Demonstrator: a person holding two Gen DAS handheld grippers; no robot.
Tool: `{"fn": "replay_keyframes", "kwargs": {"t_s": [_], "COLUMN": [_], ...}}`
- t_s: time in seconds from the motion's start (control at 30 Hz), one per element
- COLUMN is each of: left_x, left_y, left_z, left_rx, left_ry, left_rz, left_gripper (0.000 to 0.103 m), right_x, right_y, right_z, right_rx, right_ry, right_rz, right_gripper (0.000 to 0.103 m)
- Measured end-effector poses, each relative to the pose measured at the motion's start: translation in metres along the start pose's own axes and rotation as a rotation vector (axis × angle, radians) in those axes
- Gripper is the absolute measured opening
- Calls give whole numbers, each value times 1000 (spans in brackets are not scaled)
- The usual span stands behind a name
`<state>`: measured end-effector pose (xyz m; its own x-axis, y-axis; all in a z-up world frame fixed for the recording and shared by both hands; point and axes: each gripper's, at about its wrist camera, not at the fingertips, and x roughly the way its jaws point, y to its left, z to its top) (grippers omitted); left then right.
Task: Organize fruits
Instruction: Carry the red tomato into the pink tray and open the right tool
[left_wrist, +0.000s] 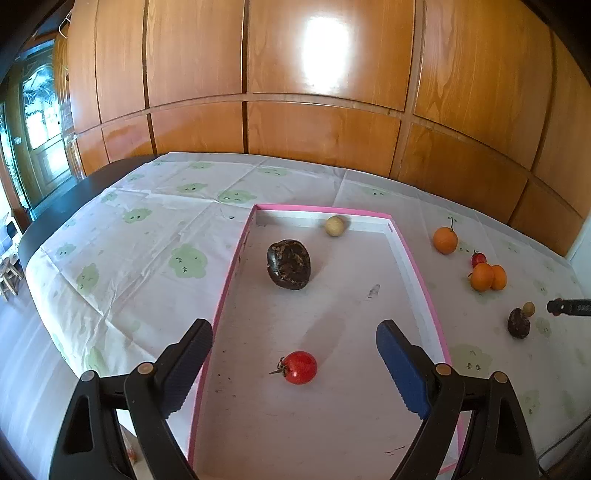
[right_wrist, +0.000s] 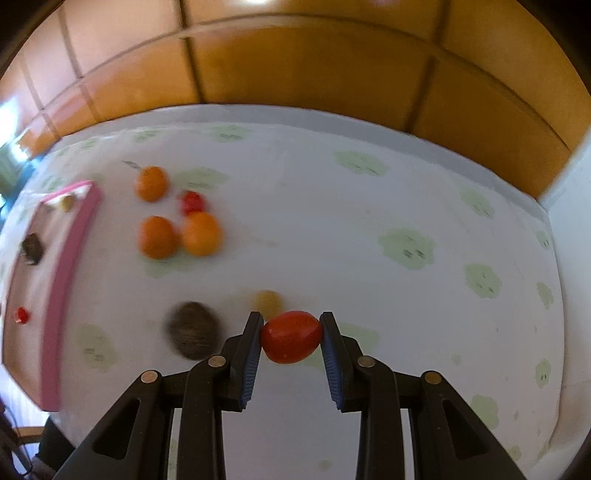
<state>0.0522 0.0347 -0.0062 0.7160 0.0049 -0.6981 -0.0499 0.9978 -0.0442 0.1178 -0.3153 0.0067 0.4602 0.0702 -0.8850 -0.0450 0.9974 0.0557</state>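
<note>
A pink-rimmed shallow box lies on the table and holds a red tomato, a dark brown fruit and a small yellowish fruit. My left gripper is open and empty above the box, over the red tomato. My right gripper is shut on a red tomato and holds it above the cloth. Its tip shows at the right edge of the left wrist view. Three oranges lie loose right of the box.
A small red fruit, a dark brown fruit and a small yellowish fruit lie on the cloth near the oranges. A wood-panelled wall stands behind the table. The table's left edge is dark.
</note>
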Motion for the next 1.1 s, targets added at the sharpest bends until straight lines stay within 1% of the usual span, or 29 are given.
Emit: {"fn": "replay_keyframes", "kwargs": {"t_s": [0.17, 0.2, 0.33, 0.5, 0.8, 0.9, 1.03, 1.1], "left_x": [0, -1, -3, -4, -3, -1, 1, 2], "left_y": [5, 6, 9, 12, 23, 26, 33, 36], "left_z": [-1, -1, -1, -4, -6, -6, -7, -6], "left_rx": [-14, -16, -21, -22, -51, -60, -78, -86], "left_ry": [1, -1, -7, -4, -3, 0, 6, 10], "left_rz": [-11, -12, -16, -19, -17, -16, -10, -8], "left_gripper": [91, 91, 91, 91, 91, 91, 91, 91], "right_x": [-13, -14, -13, -6, 15, 22, 32, 35], "right_y": [56, 71, 124, 182, 246, 253, 252, 248], "right_z": [6, 8, 16, 25, 44, 48, 53, 54], "right_rx": [-49, -60, -102, -165, -192, -176, -113, -83], "right_ry": [-53, -61, -71, -66, -38, -22, 1, 8], "right_rz": [141, 182, 292, 374, 442, 476, 484, 469], "right_gripper": [31, 31, 31, 31, 31, 31, 34, 37]}}
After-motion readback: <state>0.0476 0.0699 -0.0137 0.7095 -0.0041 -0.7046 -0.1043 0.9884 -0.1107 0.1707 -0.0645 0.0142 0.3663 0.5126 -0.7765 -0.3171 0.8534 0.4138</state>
